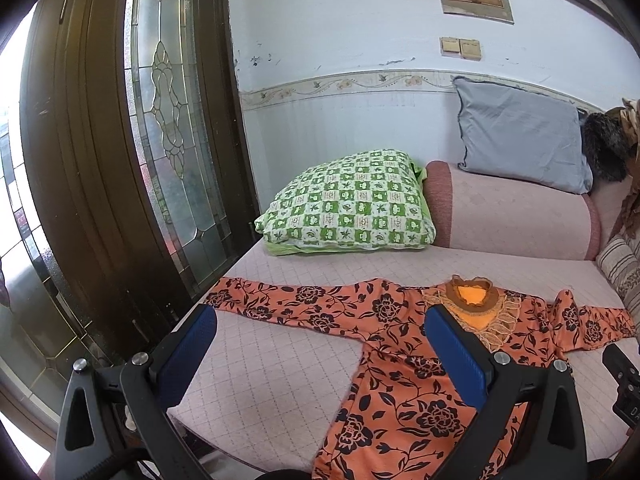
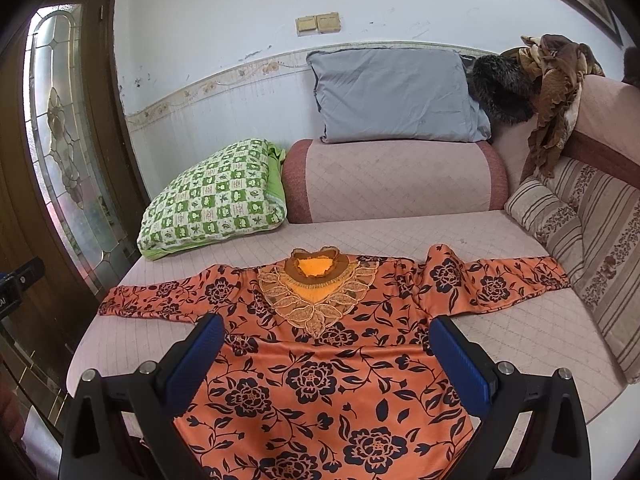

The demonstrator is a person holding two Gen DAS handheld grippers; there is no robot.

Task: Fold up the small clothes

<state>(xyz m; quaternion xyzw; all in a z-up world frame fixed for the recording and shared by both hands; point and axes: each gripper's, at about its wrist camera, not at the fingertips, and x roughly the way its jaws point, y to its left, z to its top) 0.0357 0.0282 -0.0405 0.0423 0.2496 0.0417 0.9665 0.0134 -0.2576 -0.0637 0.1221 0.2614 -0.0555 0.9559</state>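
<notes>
An orange blouse (image 2: 320, 368) with black flowers and a lace collar lies spread face up on the pink quilted sofa seat (image 2: 520, 320), both sleeves stretched out sideways. In the left wrist view the same blouse (image 1: 400, 392) fills the lower right, its left sleeve reaching toward the seat's edge. My left gripper (image 1: 320, 316) hovers open above the seat beside the blouse's left shoulder, nothing between its blue pads. My right gripper (image 2: 326, 324) is open too, held above the blouse's chest just below the collar. The blouse's hem is out of view.
A green checked pillow (image 2: 212, 200) leans at the seat's far left beside the pink armrest (image 2: 396, 176), which carries a grey cushion (image 2: 396, 96). A striped cushion (image 2: 560, 220) and draped brown cloth (image 2: 552, 80) sit at the right. A wooden door with leaded glass (image 1: 172, 120) borders the left.
</notes>
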